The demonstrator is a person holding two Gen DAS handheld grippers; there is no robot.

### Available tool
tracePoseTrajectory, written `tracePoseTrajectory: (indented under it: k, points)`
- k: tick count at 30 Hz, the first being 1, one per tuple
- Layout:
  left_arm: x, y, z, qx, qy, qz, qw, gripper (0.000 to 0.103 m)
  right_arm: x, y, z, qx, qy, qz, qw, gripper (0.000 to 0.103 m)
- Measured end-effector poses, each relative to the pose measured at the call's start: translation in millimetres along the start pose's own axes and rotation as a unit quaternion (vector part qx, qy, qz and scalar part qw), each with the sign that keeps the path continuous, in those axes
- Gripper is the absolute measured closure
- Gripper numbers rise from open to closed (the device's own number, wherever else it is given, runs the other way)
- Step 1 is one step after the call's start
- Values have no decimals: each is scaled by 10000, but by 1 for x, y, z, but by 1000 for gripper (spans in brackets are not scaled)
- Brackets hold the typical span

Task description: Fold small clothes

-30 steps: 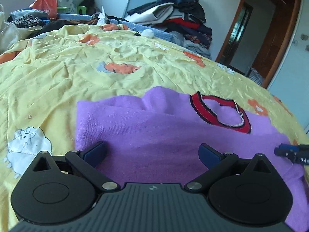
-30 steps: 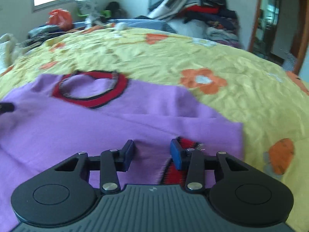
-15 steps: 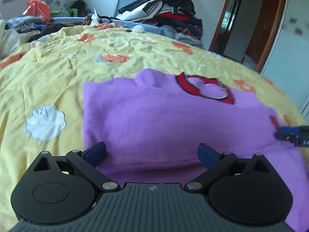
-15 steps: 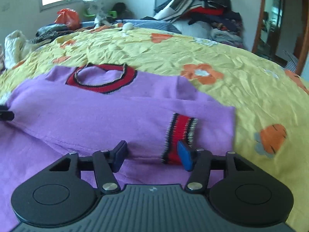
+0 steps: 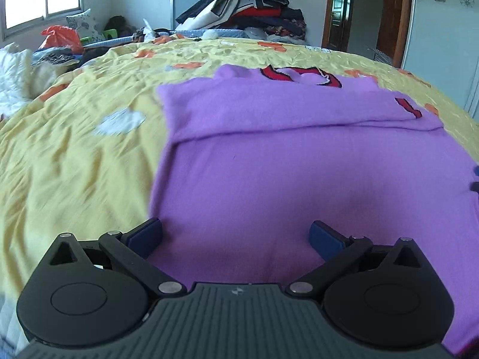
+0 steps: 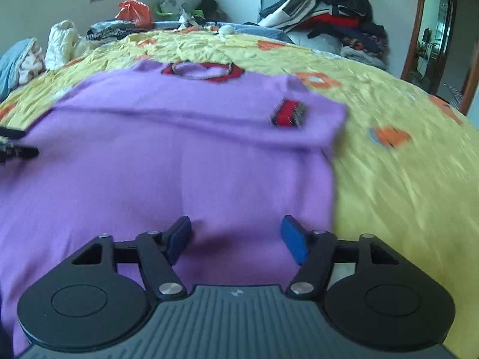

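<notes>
A small purple sweater (image 5: 299,155) (image 6: 167,155) with a red-and-black collar (image 6: 203,71) lies flat on the yellow bedspread (image 5: 77,137), both sleeves folded across its chest. A red striped cuff (image 6: 287,113) rests on the right side. My left gripper (image 5: 236,236) hovers open over the sweater's lower left part, nothing between its blue pads. My right gripper (image 6: 236,233) hangs over the lower right part, its jaws opening, with nothing gripped. The left gripper's fingertips (image 6: 18,146) show at the right wrist view's left edge.
A pile of clothes (image 5: 251,9) (image 6: 329,15) is heaped at the bed's far end. Bags and bedding (image 6: 60,42) crowd the far left. A wooden door frame (image 5: 398,15) stands at the right. Bedspread lies bare on both sides of the sweater.
Both grippers have pulled back toward the sweater's hem. The right gripper let go of the red cuff, which now lies on the chest, and its jaws spread wider. The left stayed open.
</notes>
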State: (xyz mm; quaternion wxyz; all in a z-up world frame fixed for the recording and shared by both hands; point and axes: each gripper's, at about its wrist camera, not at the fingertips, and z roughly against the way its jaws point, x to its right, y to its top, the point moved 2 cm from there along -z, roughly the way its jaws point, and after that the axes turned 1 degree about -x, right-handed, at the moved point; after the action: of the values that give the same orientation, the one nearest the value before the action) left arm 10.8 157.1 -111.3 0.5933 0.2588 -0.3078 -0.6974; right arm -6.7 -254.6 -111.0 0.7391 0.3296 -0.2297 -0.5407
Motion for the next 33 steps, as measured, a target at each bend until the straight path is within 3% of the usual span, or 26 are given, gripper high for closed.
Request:
tracePoseTrajectory:
  k: [3, 5, 8, 11, 14, 15, 17, 20, 23, 25, 29, 33]
  points:
    - [0, -8, 15, -107, 91, -35, 9999, 0, 0, -18, 23, -145, -75, 188, 9997, 33]
    - [-10, -14, 25, -136, -49, 312, 9994, 0, 5, -21, 33, -217, -15, 134, 9997, 32]
    - [-26, -26, 34, -97, -88, 586, 9982, 0, 21, -24, 44, 70, 75, -206, 9997, 31]
    - [-49, -37, 34, -94, -675, 1268, 9896, 3, 38, -27, 37, -70, 278, -554, 9981, 29]
    - [-63, -43, 30, -174, -1421, 1730, 9745, 6, 37, -25, 30, -259, 517, -287, 9979, 13]
    - [-66, -46, 29, -191, -1532, 1792, 9716, 7, 36, -24, 30, -290, 520, -322, 9977, 12]
    - [-71, -52, 28, -196, -1708, 1903, 9666, 15, 35, -24, 30, -304, 728, -597, 9951, 0]
    - [-77, -63, 27, -203, -2050, 2150, 9546, 29, 20, -32, 32, -236, 618, -451, 9968, 0]
    - [-75, -74, 25, -315, -2121, 2086, 9542, 27, 5, -39, 36, -244, 502, -234, 9982, 0]
    - [-75, -82, 24, -376, -2291, 2106, 9496, 27, 4, -38, 39, -326, 522, -291, 9977, 0]
    - [-70, -94, 26, -387, -2638, 2146, 9396, 28, 13, -40, 45, -294, 974, -745, 9920, 0]
    - [-66, -96, 9, -516, -2804, 2124, 9346, 37, 43, -36, 42, -248, 1822, -1678, 9685, 0]
